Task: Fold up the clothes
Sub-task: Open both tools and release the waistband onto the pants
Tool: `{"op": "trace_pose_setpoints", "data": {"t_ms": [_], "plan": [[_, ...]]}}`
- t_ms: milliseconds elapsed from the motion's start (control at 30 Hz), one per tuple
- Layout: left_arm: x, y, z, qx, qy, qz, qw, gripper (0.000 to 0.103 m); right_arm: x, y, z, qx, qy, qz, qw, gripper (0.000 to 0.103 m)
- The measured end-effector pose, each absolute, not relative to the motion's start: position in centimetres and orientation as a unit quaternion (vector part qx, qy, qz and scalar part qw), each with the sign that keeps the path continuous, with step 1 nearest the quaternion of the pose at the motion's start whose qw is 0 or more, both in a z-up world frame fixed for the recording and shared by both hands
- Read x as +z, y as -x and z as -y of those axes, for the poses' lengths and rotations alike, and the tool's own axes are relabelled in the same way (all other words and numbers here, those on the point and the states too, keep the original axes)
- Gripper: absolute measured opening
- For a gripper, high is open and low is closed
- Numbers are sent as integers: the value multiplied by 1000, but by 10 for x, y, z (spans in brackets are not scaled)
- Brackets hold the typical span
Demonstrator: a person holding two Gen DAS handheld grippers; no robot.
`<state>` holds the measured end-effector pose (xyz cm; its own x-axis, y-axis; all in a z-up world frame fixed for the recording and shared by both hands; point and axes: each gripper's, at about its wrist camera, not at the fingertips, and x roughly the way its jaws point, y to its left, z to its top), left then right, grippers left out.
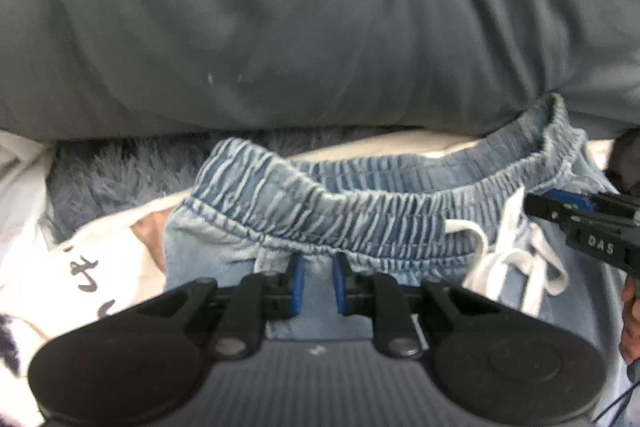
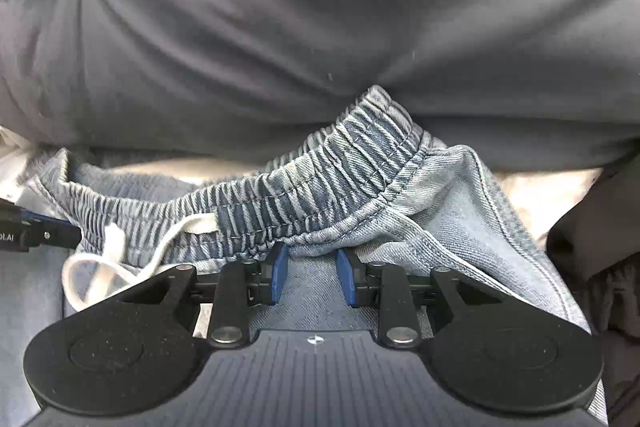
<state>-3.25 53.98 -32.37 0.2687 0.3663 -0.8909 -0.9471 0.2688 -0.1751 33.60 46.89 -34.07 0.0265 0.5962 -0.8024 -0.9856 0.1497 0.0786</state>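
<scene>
Light blue denim shorts (image 1: 320, 219) with a stretchy, crinkled waistband (image 2: 320, 183), lying just past both sets of fingertips. Waistband bunched up and lifted, right at the tips of the blue pads (image 1: 298, 283) in the left wrist view, and the same in the right wrist view, blue pads (image 2: 280, 275) right under the band. White drawstring (image 2: 120, 263) hanging loose, to the left of the right gripper's fingers and to the right of the left gripper's fingers.

Left gripper (image 1: 319, 285): fingers apart, a small gap, denim showing in the gap, nothing pinched. Right gripper (image 2: 312, 277): fingers apart too, a wider gap, flat denim between them, nothing pinched. Each gripper peeking into the edge of the other's view.

Beyond the waistband, a big grey shirt (image 1: 300, 27) worn by the person, filling the top of both views. To the left of the left fingers, a fuzzy grey-blue cloth (image 1: 120, 171) and a white cloth with dark writing (image 1: 72, 267). Far right of the right fingers, a dark sleeve (image 2: 600, 251).
</scene>
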Motion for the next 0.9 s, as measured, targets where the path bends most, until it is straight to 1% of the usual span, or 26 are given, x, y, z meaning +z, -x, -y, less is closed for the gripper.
{"op": "trace_pose_setpoints", "data": {"t_ms": [33, 133, 333, 500, 533, 600, 633, 733, 833, 900], "plan": [[-319, 34, -538, 470, 375, -375, 705, 14, -337, -334, -465, 599, 262, -361, 665, 33], [-312, 33, -542, 474, 363, -370, 712, 14, -330, -332, -458, 605, 248, -357, 667, 33], [-329, 23, -556, 468, 358, -384, 711, 14, -314, -326, -443, 603, 241, -347, 676, 33], [-334, 14, -557, 470, 338, -389, 717, 14, -303, -317, -433, 610, 251, -322, 679, 34], [-335, 12, -557, 470, 337, -391, 717, 13, -296, -325, -433, 616, 244, -321, 676, 34], [-335, 7, -558, 468, 328, -399, 717, 13, -294, -328, -433, 632, 225, -317, 671, 38], [-335, 5, -557, 467, 322, -403, 718, 12, -293, -328, -436, 632, 228, -314, 671, 38], [-334, 1, -554, 469, 313, -409, 718, 11, -306, -324, -454, 636, 233, -315, 665, 38], [-333, -3, -551, 471, 304, -415, 717, 11, -320, -330, -467, 628, 233, -338, 661, 38], [-332, -6, -549, 473, 297, -418, 716, 11, -331, -333, -473, 621, 223, -354, 662, 40]]}}
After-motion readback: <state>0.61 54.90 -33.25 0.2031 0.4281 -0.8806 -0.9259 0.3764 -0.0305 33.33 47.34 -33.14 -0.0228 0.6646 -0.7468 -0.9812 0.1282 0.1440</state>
